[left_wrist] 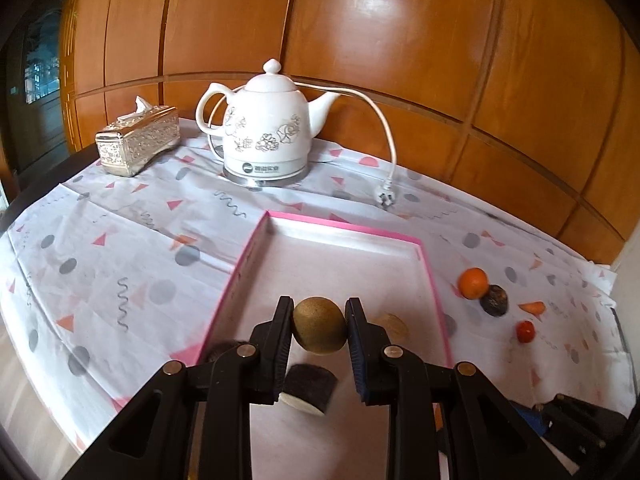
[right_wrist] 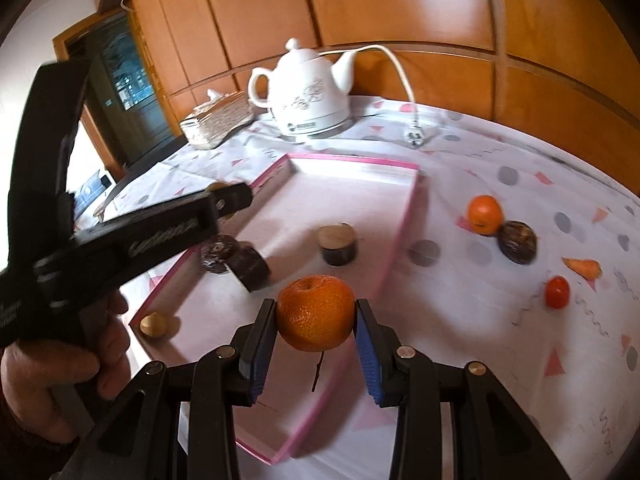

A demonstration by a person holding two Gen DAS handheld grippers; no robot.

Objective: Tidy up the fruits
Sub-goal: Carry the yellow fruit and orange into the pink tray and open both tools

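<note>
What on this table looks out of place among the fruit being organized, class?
The kettle's plug lies loose on the tablecloth, connected to nothing. A carrot piece, no fruit, sits beside the small red fruit outside the pink tray.

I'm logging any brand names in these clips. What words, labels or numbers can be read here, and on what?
Kettle base: a round logo and a short line of characters, too small and blurred to read.
Left gripper arm, in the right wrist view: raised lettering, blurred, unreadable.
Tissue box: only ornament, no text.
Pink tray, kiwi, orange: no text visible.
Nothing can be quoted for certain.
</note>
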